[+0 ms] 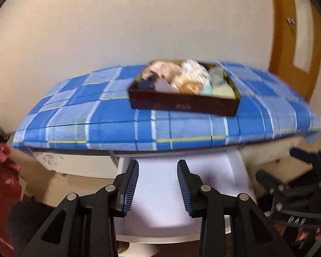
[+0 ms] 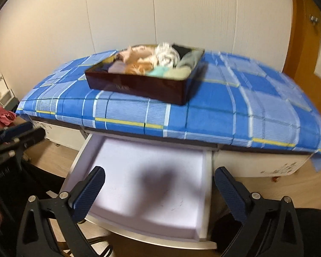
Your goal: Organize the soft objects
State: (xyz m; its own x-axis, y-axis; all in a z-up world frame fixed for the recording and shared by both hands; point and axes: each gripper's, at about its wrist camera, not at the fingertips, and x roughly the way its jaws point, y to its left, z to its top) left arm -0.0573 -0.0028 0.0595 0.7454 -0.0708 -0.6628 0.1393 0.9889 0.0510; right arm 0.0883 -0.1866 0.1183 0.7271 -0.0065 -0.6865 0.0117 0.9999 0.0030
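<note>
A dark brown tray (image 1: 183, 105) (image 2: 139, 86) sits on a table covered by a blue checked cloth (image 1: 96, 120) (image 2: 256, 107). It holds several folded and bunched soft cloths (image 1: 190, 79) (image 2: 158, 62) in beige, orange, white, green and dark colours. Below the table edge a white drawer (image 1: 160, 192) (image 2: 147, 184) stands pulled out and empty. My left gripper (image 1: 158, 187) is open and empty above the drawer. My right gripper (image 2: 160, 194) is open wide and empty above the drawer. The right gripper also shows in the left wrist view (image 1: 293, 188), and the left gripper in the right wrist view (image 2: 15, 137).
A beige wall stands behind the table. A wooden door (image 1: 297, 34) (image 2: 306, 42) is at the right. A red bag (image 1: 2, 182) (image 2: 0, 115) lies at the left. The floor (image 2: 289, 184) is light wood.
</note>
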